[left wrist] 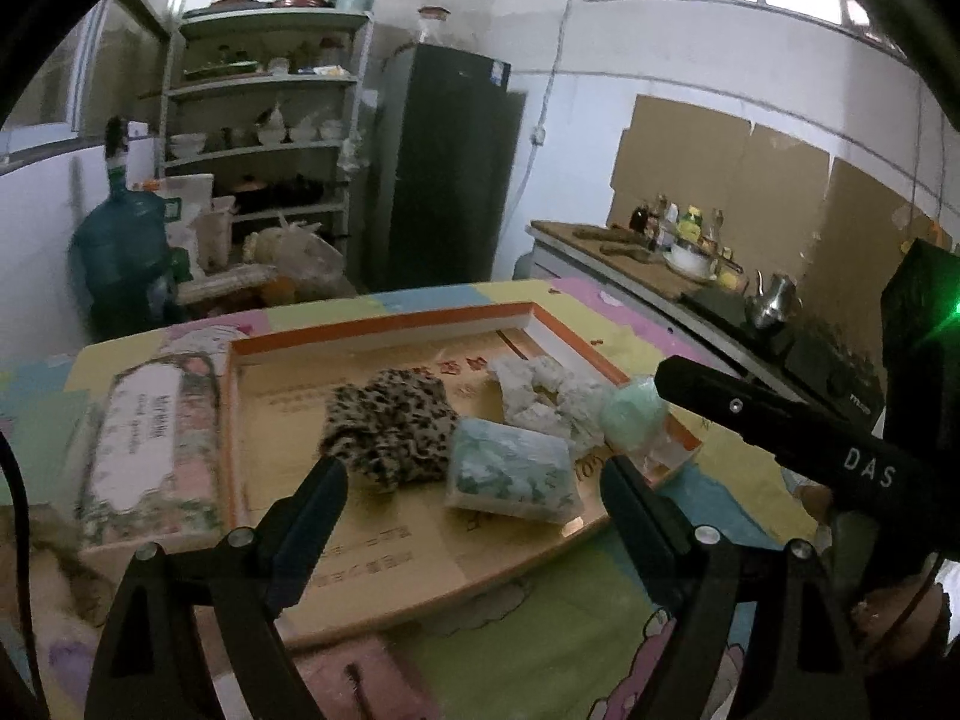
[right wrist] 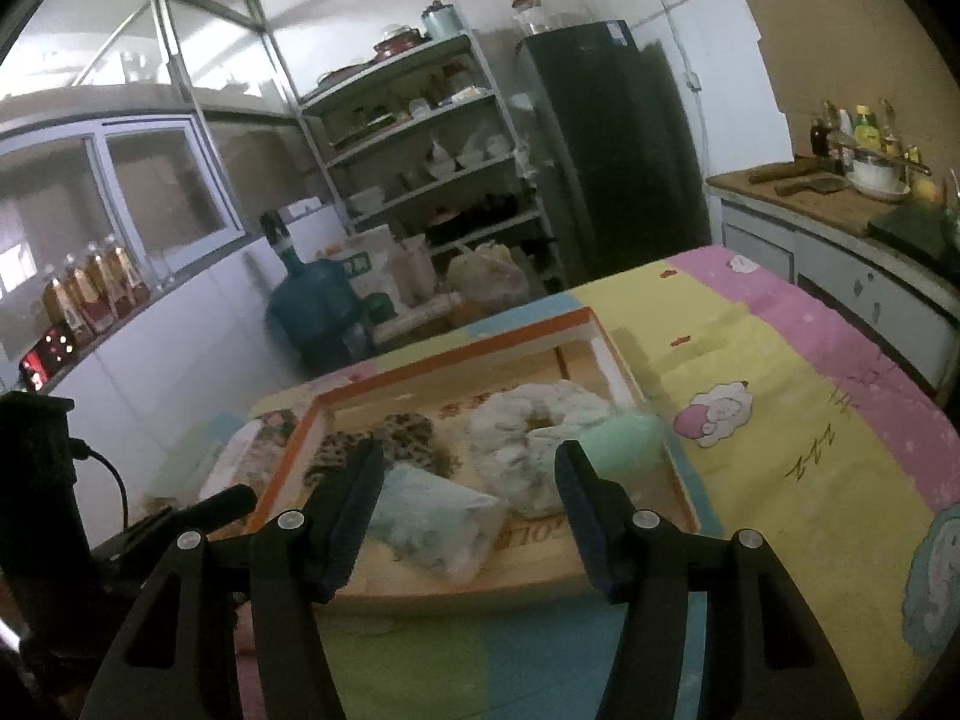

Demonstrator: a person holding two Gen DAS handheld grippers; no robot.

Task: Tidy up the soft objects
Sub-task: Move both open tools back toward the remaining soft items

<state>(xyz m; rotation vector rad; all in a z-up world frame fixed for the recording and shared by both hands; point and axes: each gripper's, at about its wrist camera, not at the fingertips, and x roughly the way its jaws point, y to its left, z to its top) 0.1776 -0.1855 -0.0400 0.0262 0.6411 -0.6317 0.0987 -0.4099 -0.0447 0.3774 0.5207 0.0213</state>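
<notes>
Soft objects are mostly in the tray (left wrist: pixel 384 324) already: leopard scrunchie (left wrist: pixel 387 426), white scrunchie (left wrist: pixel 540 396), tissue pkt (left wrist: pixel 510 471), green puff (left wrist: pixel 633 414). Your left gripper (left wrist: pixel 474 498) & right gripper (right wrist: pixel 468 510) both gape, holding nothing; looks nearly done

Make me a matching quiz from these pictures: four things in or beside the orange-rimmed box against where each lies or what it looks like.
1 leopard-print scrunchie
2 white scrunchie
3 tissue pack
4 floral packet

A outside the box's left wall
B spotted, inside the box at left
C pale ring with a hole
D flat, teal and white, nearest the grippers

1-B, 2-C, 3-D, 4-A
</notes>
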